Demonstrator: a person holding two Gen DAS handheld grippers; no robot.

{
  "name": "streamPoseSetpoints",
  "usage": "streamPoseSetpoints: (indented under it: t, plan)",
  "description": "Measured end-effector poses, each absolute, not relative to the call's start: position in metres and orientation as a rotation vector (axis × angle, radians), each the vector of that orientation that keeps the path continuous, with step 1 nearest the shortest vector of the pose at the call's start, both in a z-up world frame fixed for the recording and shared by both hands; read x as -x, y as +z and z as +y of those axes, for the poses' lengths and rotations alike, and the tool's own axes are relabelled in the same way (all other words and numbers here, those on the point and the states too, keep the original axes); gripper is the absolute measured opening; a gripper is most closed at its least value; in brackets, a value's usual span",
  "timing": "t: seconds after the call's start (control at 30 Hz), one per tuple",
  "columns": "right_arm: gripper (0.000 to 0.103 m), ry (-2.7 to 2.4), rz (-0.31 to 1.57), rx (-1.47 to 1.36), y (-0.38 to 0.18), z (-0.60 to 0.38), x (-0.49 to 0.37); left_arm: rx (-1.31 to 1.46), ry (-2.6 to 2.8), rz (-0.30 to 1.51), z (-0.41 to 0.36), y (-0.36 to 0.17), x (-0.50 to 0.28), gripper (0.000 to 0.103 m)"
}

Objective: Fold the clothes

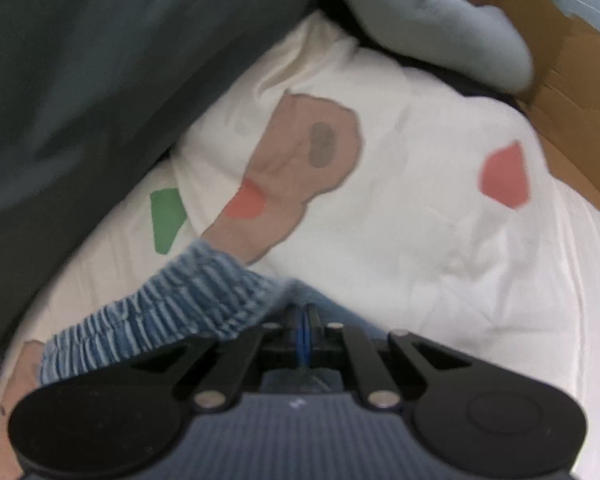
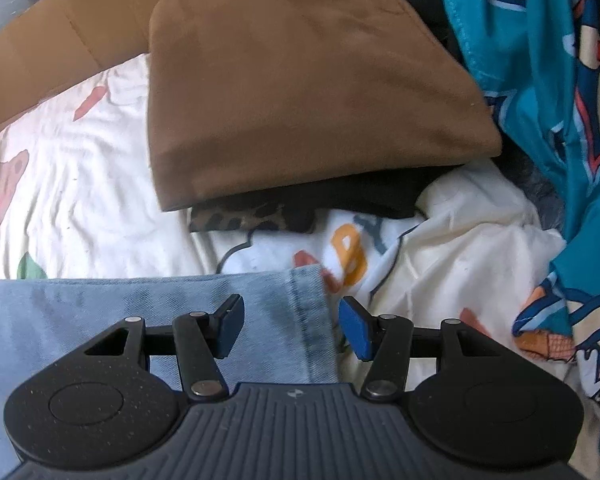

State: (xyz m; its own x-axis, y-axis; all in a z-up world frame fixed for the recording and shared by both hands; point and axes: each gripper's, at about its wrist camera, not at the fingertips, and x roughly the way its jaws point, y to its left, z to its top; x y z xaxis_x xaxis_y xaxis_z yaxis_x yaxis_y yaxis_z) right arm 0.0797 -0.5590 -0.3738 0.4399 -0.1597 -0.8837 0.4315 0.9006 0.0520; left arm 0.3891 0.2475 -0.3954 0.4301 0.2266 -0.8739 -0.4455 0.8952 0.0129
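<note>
Right wrist: jeans leg runs left-right, hem pointing right.

the left wrist view is smeared with blur. the left gripper fingertips are buried in the elastic denim waistband, so the pinch is hidden. under the brown folded garment, a dark one, perhaps black, mostly hidden.

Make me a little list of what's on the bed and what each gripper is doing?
surface: white cartoon sheet
jeans: waistband in the left view, hem in the right view
left gripper: jaws shut on jeans at the waistband
right gripper: jaws open, either side of the hem
folded pile: brown garment on top, dark ones beneath
right side: teal cartoon cloth
</note>
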Motion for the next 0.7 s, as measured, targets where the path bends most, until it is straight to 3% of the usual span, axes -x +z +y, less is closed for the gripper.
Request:
streamPoseSetpoints:
  t: [0.13, 0.4, 0.63, 0.7]
  plan:
    - [0.060, -0.349, 1.053, -0.293, -0.377, -0.565, -0.084, 0.194, 0.345, 1.052, 0.229, -0.381, -0.383, 0.025]
    - [0.059, -0.319, 1.073, -0.301, -0.391, -0.565, -0.101, 0.059, 0.123, 1.099, 0.177, -0.363, -0.378, 0.040]
    - [0.027, -0.318, 1.079, -0.274, -0.394, -0.570, -0.098, -0.186, -0.079, 1.121, 0.118, -0.363, -0.379, 0.040]
    - [0.022, -0.313, 1.077, -0.282, -0.393, -0.574, -0.097, -0.226, -0.112, 1.126, 0.106, -0.365, -0.380, 0.040]
